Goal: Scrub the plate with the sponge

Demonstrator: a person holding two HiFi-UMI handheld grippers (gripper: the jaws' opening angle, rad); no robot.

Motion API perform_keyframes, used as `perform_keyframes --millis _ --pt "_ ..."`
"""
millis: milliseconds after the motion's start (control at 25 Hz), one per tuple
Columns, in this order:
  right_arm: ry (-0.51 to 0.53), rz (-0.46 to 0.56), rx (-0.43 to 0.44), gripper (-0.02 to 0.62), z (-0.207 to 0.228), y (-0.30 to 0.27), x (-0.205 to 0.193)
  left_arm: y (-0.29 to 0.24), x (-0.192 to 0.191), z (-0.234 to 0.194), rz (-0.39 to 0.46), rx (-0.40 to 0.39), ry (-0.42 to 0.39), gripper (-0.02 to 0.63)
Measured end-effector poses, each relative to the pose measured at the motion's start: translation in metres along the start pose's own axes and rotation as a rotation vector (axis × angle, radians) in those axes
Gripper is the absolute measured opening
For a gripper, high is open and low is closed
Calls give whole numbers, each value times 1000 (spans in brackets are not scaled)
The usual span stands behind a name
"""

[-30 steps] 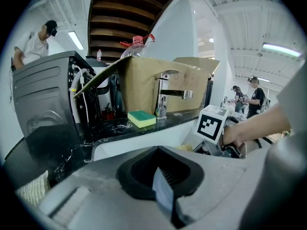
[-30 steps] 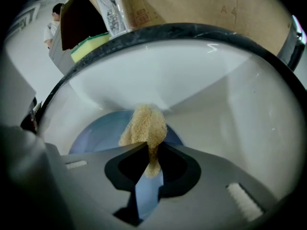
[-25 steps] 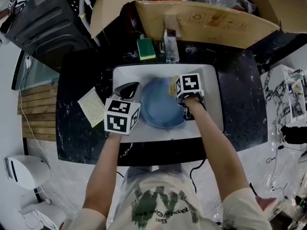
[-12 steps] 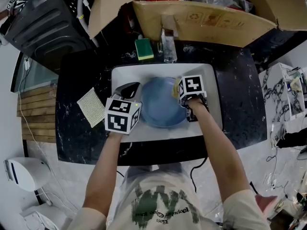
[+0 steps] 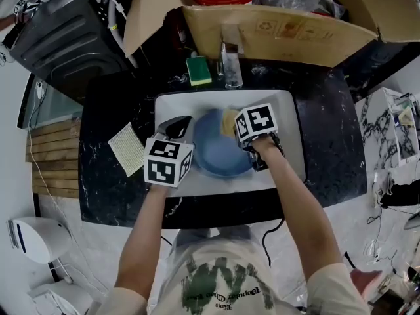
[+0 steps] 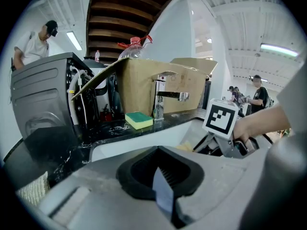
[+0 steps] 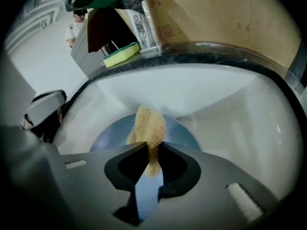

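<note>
Above the plate (image 5: 220, 155) that left gripper (image 5: 178, 125) clamps, right gripper (image 5: 233, 125) fingers (image 7: 125, 161) pinch the sponge (image 7: 147, 127).

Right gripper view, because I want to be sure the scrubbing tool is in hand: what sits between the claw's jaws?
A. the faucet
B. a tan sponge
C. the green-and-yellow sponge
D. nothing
B: the right claw is shut on the tan sponge, which hangs over the blue plate, while the green-and-yellow sponge lies up on the counter.
</note>
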State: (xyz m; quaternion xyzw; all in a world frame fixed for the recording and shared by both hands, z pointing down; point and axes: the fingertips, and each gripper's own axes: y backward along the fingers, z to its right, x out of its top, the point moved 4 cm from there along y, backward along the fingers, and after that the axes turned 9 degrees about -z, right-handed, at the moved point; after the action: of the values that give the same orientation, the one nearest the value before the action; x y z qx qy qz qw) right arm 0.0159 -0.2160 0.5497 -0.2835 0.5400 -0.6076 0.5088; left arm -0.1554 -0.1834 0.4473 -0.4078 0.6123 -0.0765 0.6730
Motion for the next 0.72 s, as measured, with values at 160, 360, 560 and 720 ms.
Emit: perform_keyframes --millis 160,360,560,720 --pt "46 -8 85 60 -26 -4 2 4 -1 -4 4 12 6 3" --pt "118 -44 142 60 -55 -16 -1 9 -3 -7 11 24 12 3" --pt "171 -90 209 60 -86 -28 -4 11 -4 -11 14 33 22 3" --pt "185 -127 233 60 -103 -36 -8 14 -5 -11 15 37 21 3"
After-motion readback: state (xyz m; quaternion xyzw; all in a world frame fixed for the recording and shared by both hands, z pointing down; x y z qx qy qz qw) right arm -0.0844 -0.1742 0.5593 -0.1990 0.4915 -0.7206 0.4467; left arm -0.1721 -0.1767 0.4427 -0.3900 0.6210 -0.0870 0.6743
